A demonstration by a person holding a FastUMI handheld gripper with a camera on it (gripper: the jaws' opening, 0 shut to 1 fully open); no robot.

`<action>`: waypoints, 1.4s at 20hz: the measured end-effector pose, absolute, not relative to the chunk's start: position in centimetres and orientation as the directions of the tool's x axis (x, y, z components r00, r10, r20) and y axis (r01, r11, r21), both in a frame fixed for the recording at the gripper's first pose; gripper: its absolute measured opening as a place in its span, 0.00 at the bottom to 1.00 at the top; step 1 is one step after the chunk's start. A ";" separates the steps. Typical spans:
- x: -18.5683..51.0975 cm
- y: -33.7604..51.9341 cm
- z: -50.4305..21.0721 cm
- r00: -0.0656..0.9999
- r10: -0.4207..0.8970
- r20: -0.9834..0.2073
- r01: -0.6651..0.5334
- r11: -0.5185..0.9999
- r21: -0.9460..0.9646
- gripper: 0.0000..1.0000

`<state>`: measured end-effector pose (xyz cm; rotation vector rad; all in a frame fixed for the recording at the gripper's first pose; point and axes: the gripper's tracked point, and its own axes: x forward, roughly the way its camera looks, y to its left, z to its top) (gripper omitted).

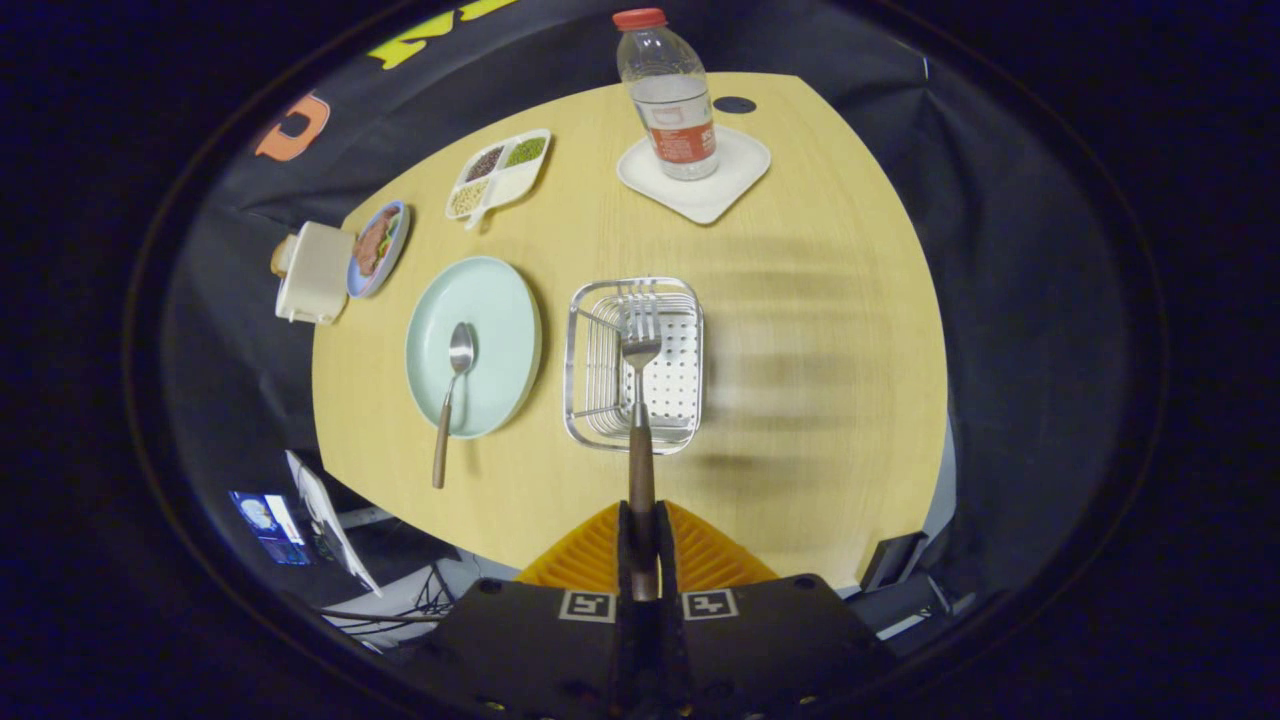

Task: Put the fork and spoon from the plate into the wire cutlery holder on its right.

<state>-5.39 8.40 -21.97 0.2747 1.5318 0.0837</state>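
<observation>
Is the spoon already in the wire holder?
No. The spoon lies on the green plate, left of the wire holder, while the gripper holds the fork above the holder.

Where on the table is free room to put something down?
Bare wood lies right of the wire holder, and between it and the white tray under the bottle. Crowded: left side, around the plate with spoon. The tool grips the fork.

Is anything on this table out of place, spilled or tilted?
Nothing is spilled or damaged. The spoon lies askew on the plate, its handle overhanging the rim toward the table edge. The gripper is shut on the fork, its tines over the wire cutlery holder.
</observation>
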 end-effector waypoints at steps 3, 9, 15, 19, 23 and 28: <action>-6.3 8.2 -21.6 0.047 0.240 -0.970 0.133 0.960 0.245 0.10; -5.1 8.2 -20.1 0.127 0.254 -0.959 0.121 0.955 0.269 0.66; -4.2 9.5 -17.6 0.233 0.210 -0.950 0.086 0.968 0.235 0.89; -3.6 13.3 -14.8 0.331 0.169 -0.928 0.058 0.978 0.199 0.94; -4.2 20.9 -15.4 0.332 0.212 -0.919 0.045 0.970 0.240 0.95; -4.6 28.1 -21.0 0.279 0.181 -0.943 0.096 0.972 0.215 0.96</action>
